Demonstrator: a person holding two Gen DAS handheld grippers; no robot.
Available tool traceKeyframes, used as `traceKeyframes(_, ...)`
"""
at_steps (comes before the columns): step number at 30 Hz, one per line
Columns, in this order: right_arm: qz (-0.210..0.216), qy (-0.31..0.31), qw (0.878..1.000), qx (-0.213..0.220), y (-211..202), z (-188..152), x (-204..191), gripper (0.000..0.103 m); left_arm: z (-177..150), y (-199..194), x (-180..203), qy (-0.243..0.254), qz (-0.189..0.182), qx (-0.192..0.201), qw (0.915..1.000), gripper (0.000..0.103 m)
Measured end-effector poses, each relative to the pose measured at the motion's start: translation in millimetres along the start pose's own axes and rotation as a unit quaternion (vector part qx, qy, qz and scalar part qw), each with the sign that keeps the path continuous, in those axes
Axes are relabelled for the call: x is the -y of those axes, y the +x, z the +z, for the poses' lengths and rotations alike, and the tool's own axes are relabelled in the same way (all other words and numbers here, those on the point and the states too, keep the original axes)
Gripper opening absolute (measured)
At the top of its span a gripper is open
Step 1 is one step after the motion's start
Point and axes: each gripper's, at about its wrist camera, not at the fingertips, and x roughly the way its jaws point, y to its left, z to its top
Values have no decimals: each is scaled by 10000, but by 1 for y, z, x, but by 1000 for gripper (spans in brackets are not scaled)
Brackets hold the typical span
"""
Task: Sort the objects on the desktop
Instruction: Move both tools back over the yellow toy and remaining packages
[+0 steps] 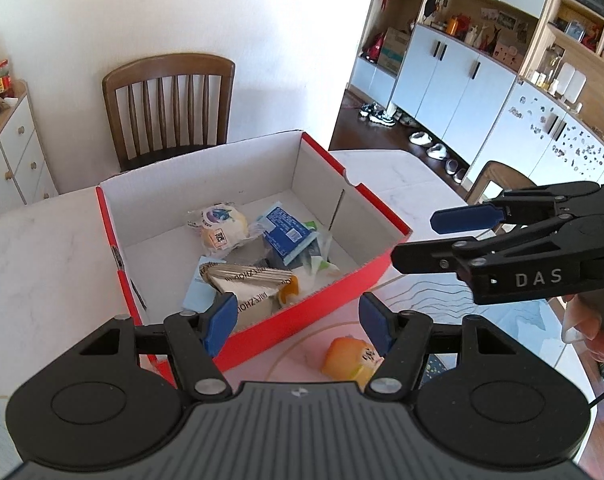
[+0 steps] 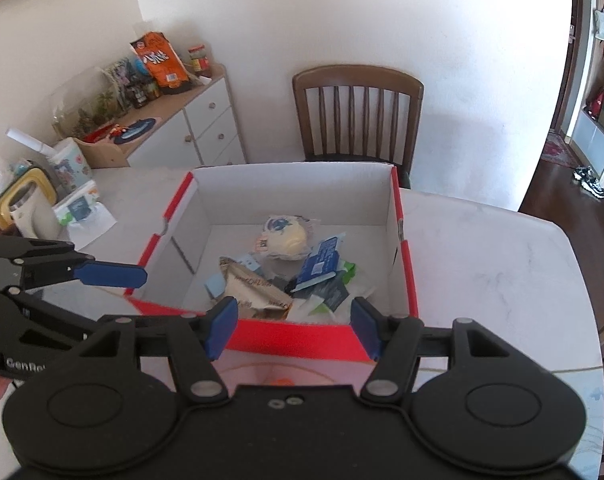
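A: Where do the claws stand?

B: Both hang above the near edge of the red box (image 1: pixel 333 292). The left claw (image 1: pixel 298 326) has its blue pads well apart with nothing between them. The right claw (image 2: pixel 294 326) is the same: spread about halfway and empty.

A: And the box?

B: It sits open on the white table (image 1: pixel 42 248), white inside, with a wooden chair (image 1: pixel 170 108) behind it. Inside lie a wrapped bun (image 1: pixel 220 224) towards the back, a blue packet (image 1: pixel 288 236) beside it, and a beige pouch (image 1: pixel 246 280) nearer the front, with thin wrappers under and around them.

A: Anything outside the box?

B: An orange cup (image 1: pixel 349 358) lies on a pink mat (image 1: pixel 302 354) just in front of the box, close under the left claw's right pad. From the right wrist view only a sliver of orange shows there.

A: Do the claws touch?

B: No. In the left wrist view the right claw juts in from the right, over the box's near corner, apart from the left one.
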Motion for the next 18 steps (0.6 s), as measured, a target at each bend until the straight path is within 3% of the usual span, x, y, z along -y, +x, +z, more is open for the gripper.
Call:
traceKeyframes(8, 27, 43, 9999, 153, -26, -27, 3, 63, -23, -26, 9, 5, -10, 324, 9995, 66)
traceKeyframes(18, 75, -24, 9998, 171, -42, -63, 4, 65, -62, -43, 20, 12, -26, 398, 9992, 71)
